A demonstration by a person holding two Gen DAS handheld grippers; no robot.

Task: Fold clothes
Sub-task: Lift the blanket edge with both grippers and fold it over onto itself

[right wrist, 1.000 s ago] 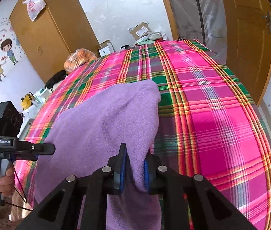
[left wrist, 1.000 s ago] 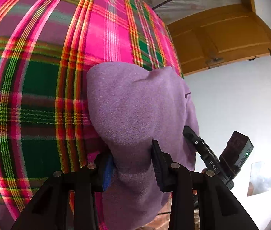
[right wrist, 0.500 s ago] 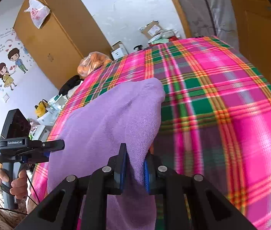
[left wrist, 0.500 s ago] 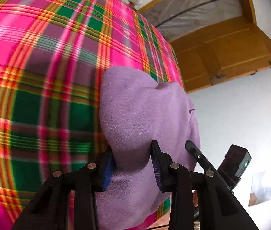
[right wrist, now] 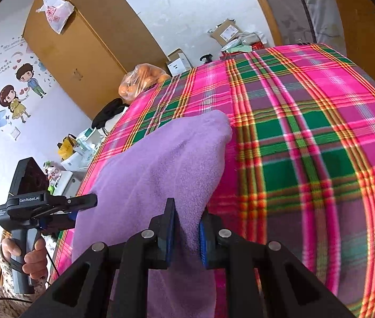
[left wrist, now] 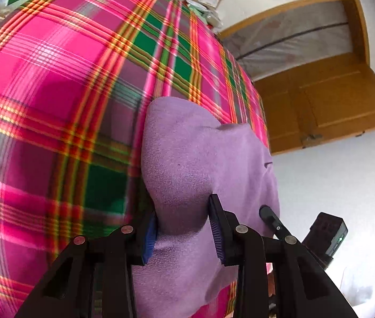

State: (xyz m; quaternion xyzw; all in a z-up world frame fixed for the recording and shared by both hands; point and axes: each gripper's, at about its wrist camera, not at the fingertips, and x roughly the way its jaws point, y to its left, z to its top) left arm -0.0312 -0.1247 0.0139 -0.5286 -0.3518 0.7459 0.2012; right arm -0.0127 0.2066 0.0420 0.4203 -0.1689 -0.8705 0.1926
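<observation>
A lilac fleece garment (left wrist: 187,159) (right wrist: 161,164) hangs raised above a bed covered by a pink, green and red plaid blanket (left wrist: 55,92) (right wrist: 320,145). My left gripper (left wrist: 183,228) is shut on a thick bunch of the garment's near edge. My right gripper (right wrist: 186,228) is shut on another part of that edge, pinching a thin fold. The garment stretches between the two and droops below the fingers. In the right wrist view the left gripper (right wrist: 81,202) shows at the garment's left side, held by a hand (right wrist: 32,254). The right gripper's body (left wrist: 325,233) shows in the left wrist view.
A wooden door (left wrist: 333,100) stands right of the bed. A wooden wardrobe (right wrist: 81,53), a bag of oranges (right wrist: 142,79), cardboard boxes (right wrist: 224,31) and small clutter (right wrist: 76,145) line the bed's far and left sides.
Both grippers have lifted and carried the garment further over the bed; more of the far bed edge and room beyond shows. Both grips stay the same.
</observation>
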